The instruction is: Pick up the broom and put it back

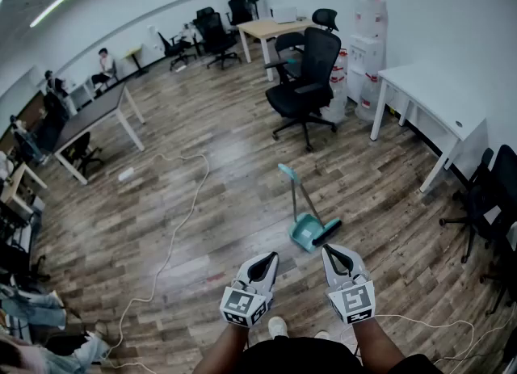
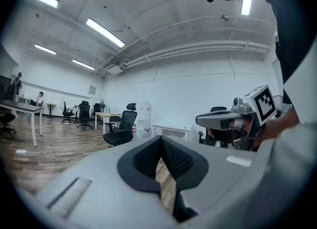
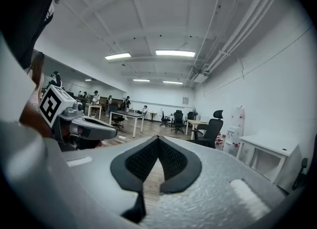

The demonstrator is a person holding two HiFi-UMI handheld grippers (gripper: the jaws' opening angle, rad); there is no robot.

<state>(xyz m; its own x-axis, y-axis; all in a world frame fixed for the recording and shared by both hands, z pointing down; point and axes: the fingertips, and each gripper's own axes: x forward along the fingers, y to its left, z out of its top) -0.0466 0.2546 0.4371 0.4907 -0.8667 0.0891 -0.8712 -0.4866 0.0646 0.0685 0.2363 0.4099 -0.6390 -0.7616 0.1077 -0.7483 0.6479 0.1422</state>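
Open-plan office, seen down over my own hands: at far left, a dark-topped table on white legs (image 1: 97,112) stands on the brown wood-plank floor (image 1: 226,195); a thin white cable (image 1: 173,233) snakes across the boards to its right; my left gripper (image 1: 267,258), grey plastic with a marker cube, is held level, its black ribbed jaws pressed together tip to tip with nothing between them; just ahead, between my two hands, the teal long-handled dustpan (image 1: 304,232) stands on the floor with the broom (image 1: 326,233) against its right side, black bristle head down, both handles leaning up and to the left; farther back, a black swivel chair (image 1: 305,81) faces the room; my right gripper (image 1: 333,250), tips just beside the broom's head in the head view, has its jaws closed and empty; a white desk (image 1: 428,102) lines the right wall; black chairs (image 1: 486,195) crowd the right edge.
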